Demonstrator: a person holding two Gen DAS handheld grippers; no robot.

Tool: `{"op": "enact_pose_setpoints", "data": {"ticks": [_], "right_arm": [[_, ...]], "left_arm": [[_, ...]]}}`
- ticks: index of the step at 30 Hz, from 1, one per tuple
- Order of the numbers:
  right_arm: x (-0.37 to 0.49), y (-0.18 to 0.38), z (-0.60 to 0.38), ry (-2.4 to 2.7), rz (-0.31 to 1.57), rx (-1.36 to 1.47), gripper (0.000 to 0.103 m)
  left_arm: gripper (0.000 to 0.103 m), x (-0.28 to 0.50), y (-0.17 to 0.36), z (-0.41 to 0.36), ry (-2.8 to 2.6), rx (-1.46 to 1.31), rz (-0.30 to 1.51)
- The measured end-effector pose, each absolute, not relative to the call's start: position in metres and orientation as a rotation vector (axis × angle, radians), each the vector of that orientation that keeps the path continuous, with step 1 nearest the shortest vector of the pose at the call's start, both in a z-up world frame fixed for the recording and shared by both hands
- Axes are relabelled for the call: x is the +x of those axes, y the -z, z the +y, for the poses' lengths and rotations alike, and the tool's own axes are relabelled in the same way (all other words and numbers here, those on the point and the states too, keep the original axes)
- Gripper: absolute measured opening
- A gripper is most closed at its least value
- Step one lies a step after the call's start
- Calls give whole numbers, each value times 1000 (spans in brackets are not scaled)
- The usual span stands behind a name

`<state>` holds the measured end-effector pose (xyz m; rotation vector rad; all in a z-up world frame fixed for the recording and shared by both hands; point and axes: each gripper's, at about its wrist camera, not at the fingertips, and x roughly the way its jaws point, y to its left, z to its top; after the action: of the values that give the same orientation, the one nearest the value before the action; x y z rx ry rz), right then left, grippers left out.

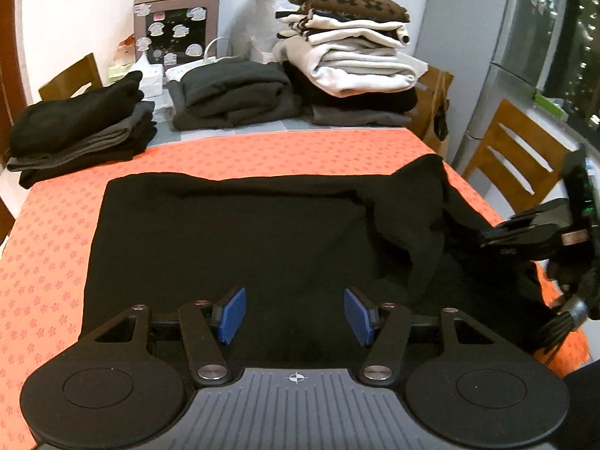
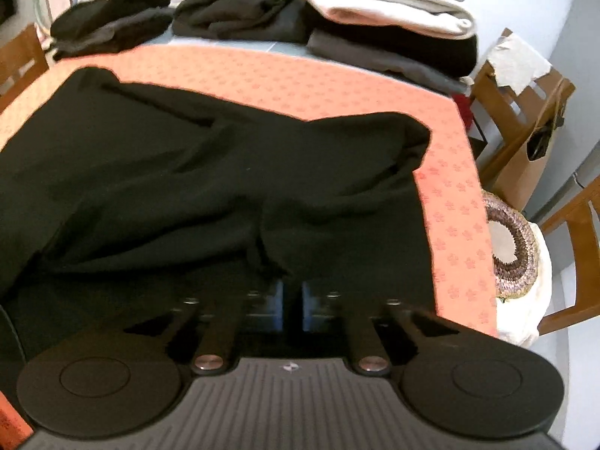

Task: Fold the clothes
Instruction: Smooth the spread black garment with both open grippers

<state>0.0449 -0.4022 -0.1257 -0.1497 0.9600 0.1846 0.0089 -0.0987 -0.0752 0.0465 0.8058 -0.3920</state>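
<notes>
Orange tablecloth (image 1: 262, 150), black garment (image 1: 232, 232) lengthwise left-right, left tool (image 1: 295, 315) released, right tool (image 2: 291, 305) pinching garment.

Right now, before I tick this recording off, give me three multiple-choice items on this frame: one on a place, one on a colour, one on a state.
1. Where does the tallest pile of folded clothes stand?
A. far right of the table
B. near left corner
C. on a chair

2. What colour is the garment spread on the orange cloth?
A. white
B. black
C. grey

3. How are the left hand-held gripper pads?
A. shut on fabric
B. shut on nothing
C. wide apart, holding nothing

Answers:
1 A, the pile topped by a brown patterned piece sits at the far right edge.
2 B, the spread garment is black.
3 C, the blue pads stand apart above the garment.
</notes>
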Motion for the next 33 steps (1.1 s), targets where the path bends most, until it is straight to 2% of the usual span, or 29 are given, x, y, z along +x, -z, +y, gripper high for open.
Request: {"op": "enact_pose_setpoints", "data": {"ticks": [9, 15, 18, 20, 22, 33], "right_arm": [[37, 73, -490, -55, 835, -134, 5], [56, 99, -566, 87, 895, -101, 7], [62, 118, -592, 143, 942, -65, 15], [60, 120, -600, 172, 937, -53, 31], [56, 116, -605, 188, 914, -46, 38], [37, 94, -572, 8, 888, -5, 43]], "left_arm": [[61, 18, 65, -117, 361, 35, 780], [61, 27, 62, -144, 407, 44, 793], [62, 27, 65, -159, 439, 52, 801], [63, 24, 68, -167, 458, 63, 810], [64, 20, 72, -172, 476, 69, 823], [66, -4, 100, -164, 409, 149, 897]]}}
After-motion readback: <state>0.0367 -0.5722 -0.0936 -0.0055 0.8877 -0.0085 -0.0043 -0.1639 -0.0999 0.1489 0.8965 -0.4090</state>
